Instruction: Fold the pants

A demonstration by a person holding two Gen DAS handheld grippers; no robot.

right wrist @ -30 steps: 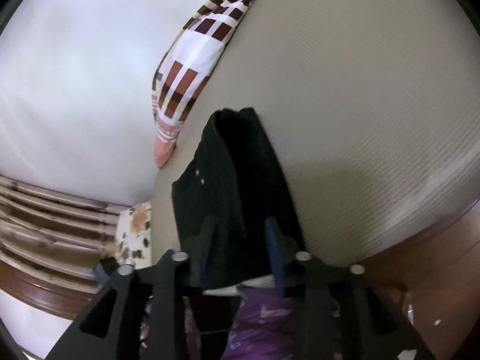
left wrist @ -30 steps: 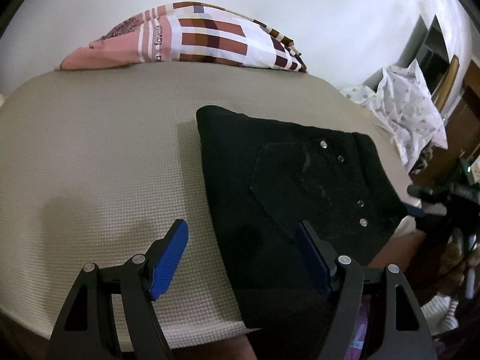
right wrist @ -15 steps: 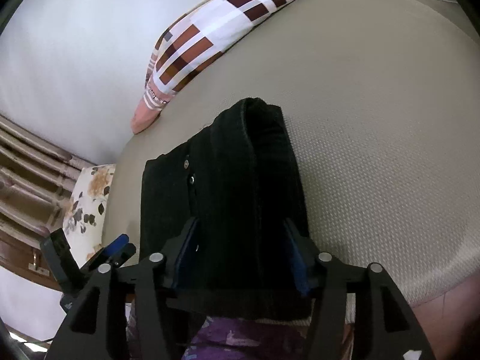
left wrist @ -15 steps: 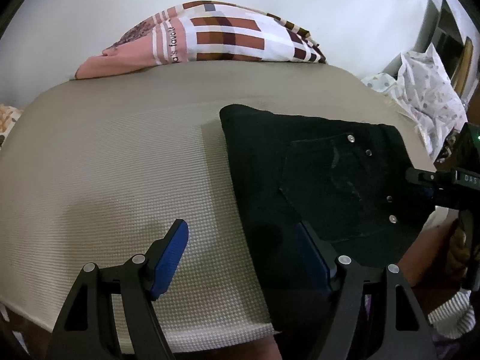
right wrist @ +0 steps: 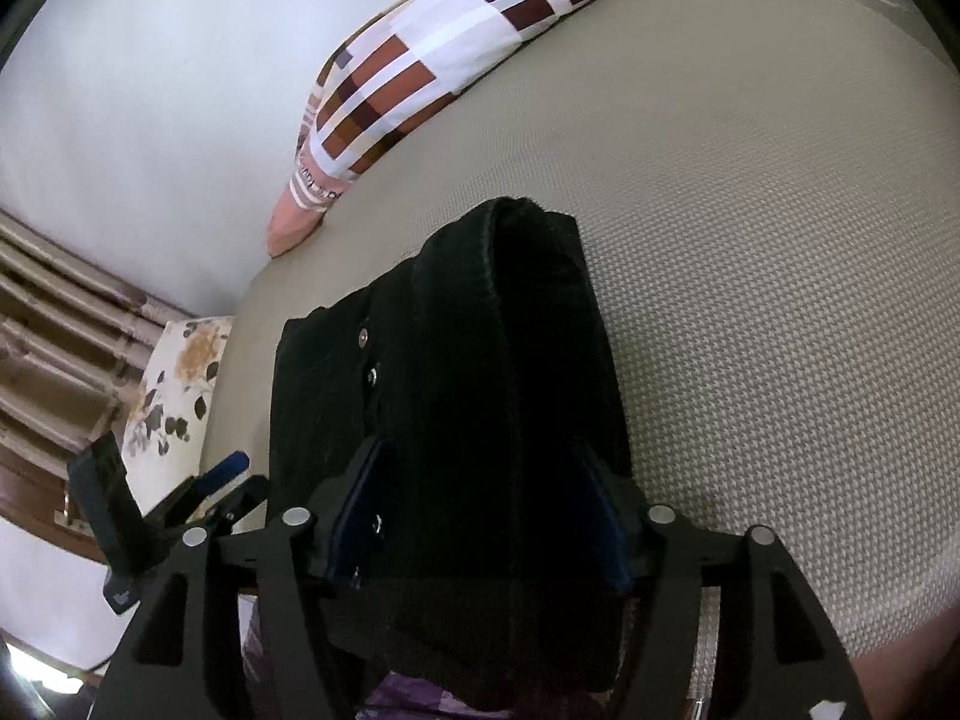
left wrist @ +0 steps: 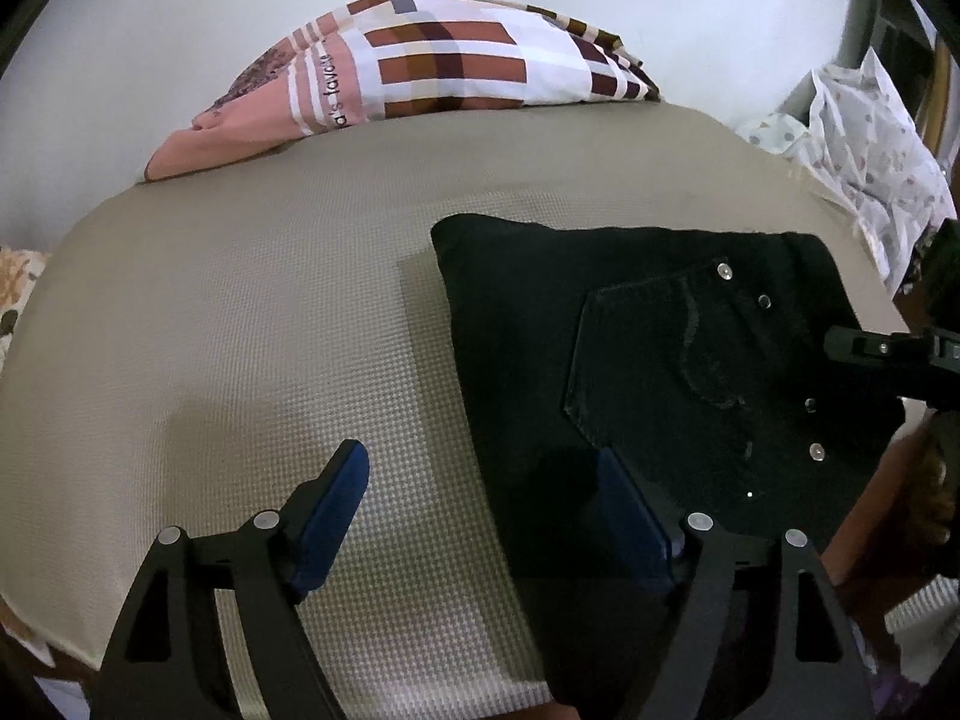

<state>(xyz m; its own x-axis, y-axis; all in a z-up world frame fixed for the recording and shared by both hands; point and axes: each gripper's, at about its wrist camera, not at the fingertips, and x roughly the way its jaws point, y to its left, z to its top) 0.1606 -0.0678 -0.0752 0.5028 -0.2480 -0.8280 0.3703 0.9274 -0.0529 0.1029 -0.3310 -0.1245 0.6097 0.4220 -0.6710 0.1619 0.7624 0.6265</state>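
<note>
Left wrist view: the black pants [left wrist: 648, 372] lie folded on the beige bed [left wrist: 240, 330], filling the 3 o'clock side. The left gripper [left wrist: 486, 516] stands released, its jaws having just widened, straddling the pants' left edge.

Right wrist view: the right gripper [right wrist: 480, 516] has just been opening; its jaws are loose around the thick fold at 6 o'clock. Judged: the letting-go step, with clean withdrawal next.

Beyond me, a checked pillow [left wrist: 456, 60] lies at the beige bed's [left wrist: 240, 312] far edge against the white wall [left wrist: 180, 12]; floral cloth [left wrist: 864, 132] sits far right.
</note>
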